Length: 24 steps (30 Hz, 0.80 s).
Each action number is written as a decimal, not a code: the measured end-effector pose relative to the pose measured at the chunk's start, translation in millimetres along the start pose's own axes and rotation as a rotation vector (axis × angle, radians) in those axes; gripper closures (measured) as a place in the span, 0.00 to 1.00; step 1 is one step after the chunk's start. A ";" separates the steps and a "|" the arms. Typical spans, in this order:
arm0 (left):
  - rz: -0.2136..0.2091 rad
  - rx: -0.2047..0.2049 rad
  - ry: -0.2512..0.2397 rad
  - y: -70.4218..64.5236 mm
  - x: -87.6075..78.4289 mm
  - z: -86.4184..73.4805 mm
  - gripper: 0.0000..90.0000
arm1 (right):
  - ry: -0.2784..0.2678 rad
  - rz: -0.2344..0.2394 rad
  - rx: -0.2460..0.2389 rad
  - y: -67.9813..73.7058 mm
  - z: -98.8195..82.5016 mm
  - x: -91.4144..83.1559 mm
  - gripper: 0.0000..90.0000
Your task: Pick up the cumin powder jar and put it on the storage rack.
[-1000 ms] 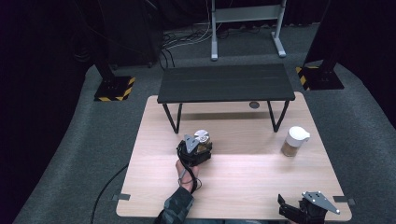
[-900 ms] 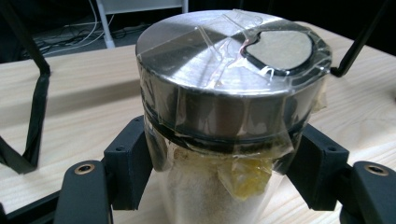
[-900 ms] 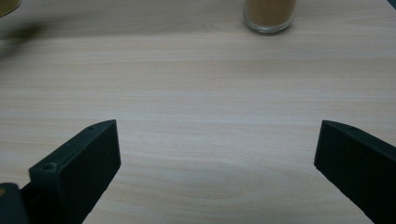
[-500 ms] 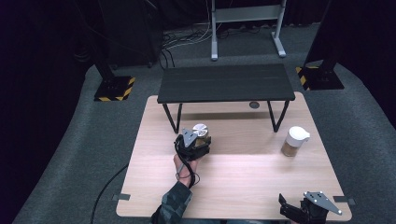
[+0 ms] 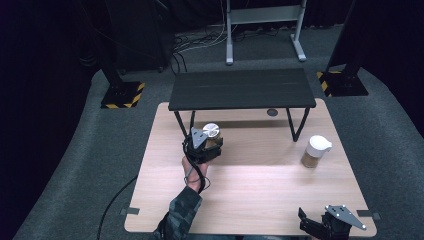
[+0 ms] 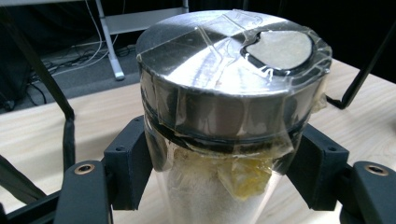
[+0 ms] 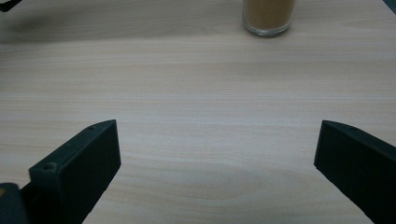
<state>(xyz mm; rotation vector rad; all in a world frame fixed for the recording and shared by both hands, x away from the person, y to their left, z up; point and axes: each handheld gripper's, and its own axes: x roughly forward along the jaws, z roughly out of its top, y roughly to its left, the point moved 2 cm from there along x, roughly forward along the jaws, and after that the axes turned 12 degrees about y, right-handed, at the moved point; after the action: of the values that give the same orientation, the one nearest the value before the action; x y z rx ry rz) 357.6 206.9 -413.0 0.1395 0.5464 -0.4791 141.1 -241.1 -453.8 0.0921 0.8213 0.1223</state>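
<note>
On the table [image 5: 250, 200], two jars: metal-lidded one [image 6: 224, 93] in left jaws; right jaws wide, empty.

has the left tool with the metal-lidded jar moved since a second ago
Yes. In the high view the left tool, shut on the metal-lidded jar, has shifted away from the person, toward the black shelf.

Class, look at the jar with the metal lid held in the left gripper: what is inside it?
The jar holds a pale powder with a yellowish lump; tape and the metal lid cover its upper part.
</note>
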 end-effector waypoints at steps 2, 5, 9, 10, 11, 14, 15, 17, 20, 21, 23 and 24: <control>-0.003 -0.003 -0.002 2.2 -1.2 3.2 0.34 | 0.002 0.001 0.002 0.0 0.3 0.0 0.00; -0.003 -0.007 -0.008 4.3 -3.0 6.2 0.34 | 0.001 0.001 -0.001 -0.2 0.2 -0.2 0.00; -0.008 -0.005 -0.010 8.2 -5.2 11.9 0.34 | -0.001 0.001 0.004 -0.7 0.3 -1.1 0.00; -0.008 -0.004 -0.011 8.6 -5.3 12.8 0.34 | -0.002 0.001 0.004 -0.6 0.3 -1.1 0.00; -0.009 -0.003 -0.011 9.3 -5.6 14.0 0.34 | -0.001 0.000 0.004 -0.4 0.3 -1.1 0.00; -0.009 0.000 -0.018 10.5 -6.9 17.8 0.34 | 0.002 0.001 0.002 -0.2 0.9 -0.9 0.00; -0.009 0.000 -0.018 10.5 -6.9 17.8 0.34 | 0.002 0.001 0.002 -0.2 0.9 -0.9 0.00; -0.011 0.003 -0.024 11.2 -8.1 21.1 0.34 | 0.000 0.001 0.001 -0.5 0.9 -1.6 0.00; -0.011 0.012 -0.025 11.7 -9.3 26.2 0.34 | -0.001 0.000 0.002 -0.7 0.8 -2.0 0.00; -0.011 0.015 -0.025 12.0 -9.7 28.0 0.34 | -0.001 0.001 0.003 -1.0 0.9 -2.0 0.00; -0.012 0.020 -0.029 12.7 -10.5 31.6 0.34 | -0.001 -0.001 -0.001 -0.8 0.9 -2.0 0.00; -0.012 0.020 -0.032 13.1 -11.2 33.3 0.34 | 0.000 0.001 -0.001 -0.9 0.9 -2.0 0.00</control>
<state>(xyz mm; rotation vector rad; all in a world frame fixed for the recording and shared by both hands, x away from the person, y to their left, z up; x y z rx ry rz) 370.9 214.6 -378.7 0.1476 0.5116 -0.4978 140.5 -242.4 -451.8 0.0917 0.8208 0.1235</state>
